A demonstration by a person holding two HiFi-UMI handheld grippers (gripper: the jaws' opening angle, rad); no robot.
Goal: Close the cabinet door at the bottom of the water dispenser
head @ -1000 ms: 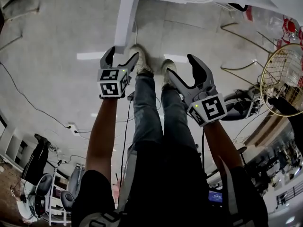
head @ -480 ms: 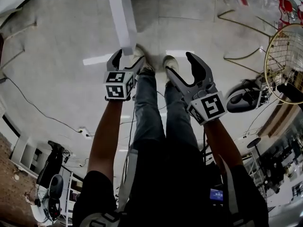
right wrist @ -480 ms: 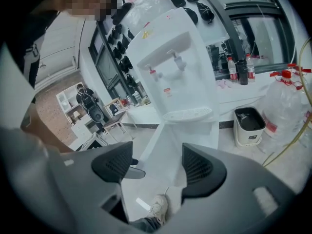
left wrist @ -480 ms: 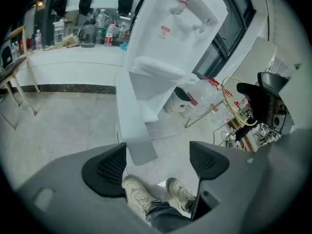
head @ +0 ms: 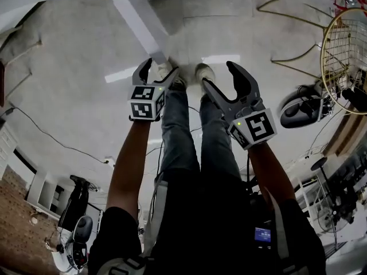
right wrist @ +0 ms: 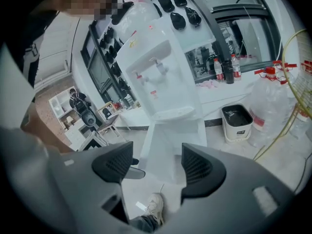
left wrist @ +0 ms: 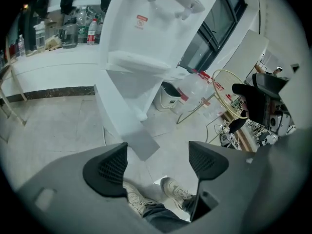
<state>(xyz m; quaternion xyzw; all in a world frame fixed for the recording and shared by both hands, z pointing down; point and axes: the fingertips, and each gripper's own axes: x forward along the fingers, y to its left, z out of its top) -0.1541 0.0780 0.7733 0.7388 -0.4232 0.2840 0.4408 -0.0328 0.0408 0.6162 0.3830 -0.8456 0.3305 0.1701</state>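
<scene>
Cabinet door (left wrist: 124,126) stands open at the foot of the water dispenser (left wrist: 146,28), near the person's shoes (left wrist: 175,191). The left gripper (left wrist: 159,163) and right gripper (right wrist: 156,167) both have their jaws apart and empty, probably so either one can push it.

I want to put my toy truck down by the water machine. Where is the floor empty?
The floor left of the open cabinet door is bare and wide. A smaller bare patch lies between the door and the wire basket. Farther right is crowded: the basket, a white bin and a clear jug.
</scene>
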